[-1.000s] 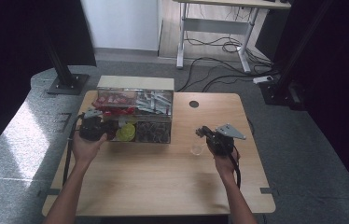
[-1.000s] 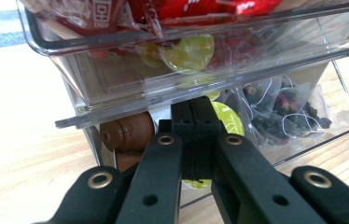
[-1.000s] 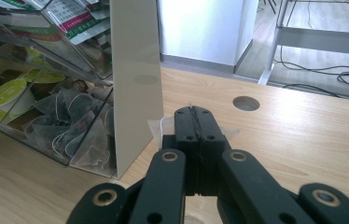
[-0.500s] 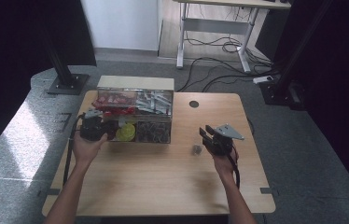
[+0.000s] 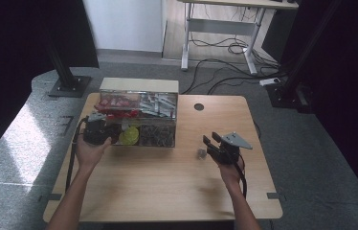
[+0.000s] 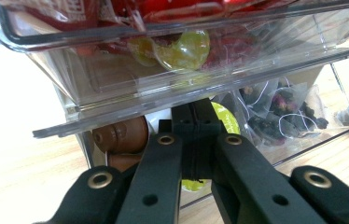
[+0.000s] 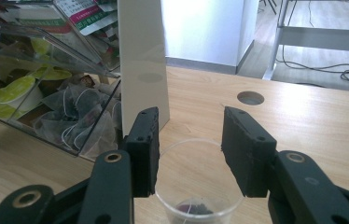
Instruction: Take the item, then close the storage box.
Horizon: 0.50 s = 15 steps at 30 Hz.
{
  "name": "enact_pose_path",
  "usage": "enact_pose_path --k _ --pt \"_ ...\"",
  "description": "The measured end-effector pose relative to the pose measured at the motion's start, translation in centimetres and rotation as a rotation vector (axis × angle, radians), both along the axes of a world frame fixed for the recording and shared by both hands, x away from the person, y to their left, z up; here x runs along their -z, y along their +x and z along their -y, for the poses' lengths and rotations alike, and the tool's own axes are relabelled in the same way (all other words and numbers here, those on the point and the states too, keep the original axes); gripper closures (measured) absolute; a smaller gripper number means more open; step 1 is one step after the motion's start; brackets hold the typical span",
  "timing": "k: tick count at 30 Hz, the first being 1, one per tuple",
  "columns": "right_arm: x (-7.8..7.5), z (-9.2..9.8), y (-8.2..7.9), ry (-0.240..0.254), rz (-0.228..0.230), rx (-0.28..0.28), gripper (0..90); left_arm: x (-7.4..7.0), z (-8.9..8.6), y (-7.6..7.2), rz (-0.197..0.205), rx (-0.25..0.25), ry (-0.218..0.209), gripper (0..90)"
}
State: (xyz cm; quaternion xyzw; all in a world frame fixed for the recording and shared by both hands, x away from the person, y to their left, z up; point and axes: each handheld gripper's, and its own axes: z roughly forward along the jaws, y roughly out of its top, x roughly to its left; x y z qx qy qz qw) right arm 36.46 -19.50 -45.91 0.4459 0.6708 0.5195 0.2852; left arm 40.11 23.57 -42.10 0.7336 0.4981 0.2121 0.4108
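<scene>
- The clear plastic cup (image 7: 196, 196) sits on the desk (image 5: 167, 191) toward its right edge, about halfway between front and back, with a dark tea bag (image 7: 192, 208) in the bottom. In the high view it's just a small blurry thing right off the tips of the right gripper.
- The right gripper (image 7: 189, 149) has its jaws partway apart and they've just been opening. The cup is between them but the pads aren't pressing on it; there's a visible gap on both sides.
- The left gripper (image 6: 193, 140) is closed all the way, jaws squeezed together with nothing between them that I can make out. It's up against the front of the clear organizer box (image 5: 139, 117), at the box's left end.
- That box sits toward the desk's back-left area, with its back close to the far edge. It holds red packets (image 5: 115, 101) up top, a green-lidded pod (image 5: 129, 136) and brown pods (image 6: 121, 135) lower left, and mesh tea bags (image 5: 157, 135) lower right.
- The desk is light wood grain with a round cable hole (image 5: 198, 106) near the back edge.
- The floor (image 5: 311, 158) is grey carpet. Another desk frame (image 5: 222, 28) stands behind, with cables (image 5: 225, 48) tangled under it, and black stands (image 5: 67, 72) are on both sides.
</scene>
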Motion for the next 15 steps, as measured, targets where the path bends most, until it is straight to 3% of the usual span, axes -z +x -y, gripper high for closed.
enact_pose_path --k 15 --pt "1.1 0.4 -1.2 -0.004 -0.014 -0.013 55.4 0.5 0.1 -0.2 -0.008 0.004 -0.001 90.0"
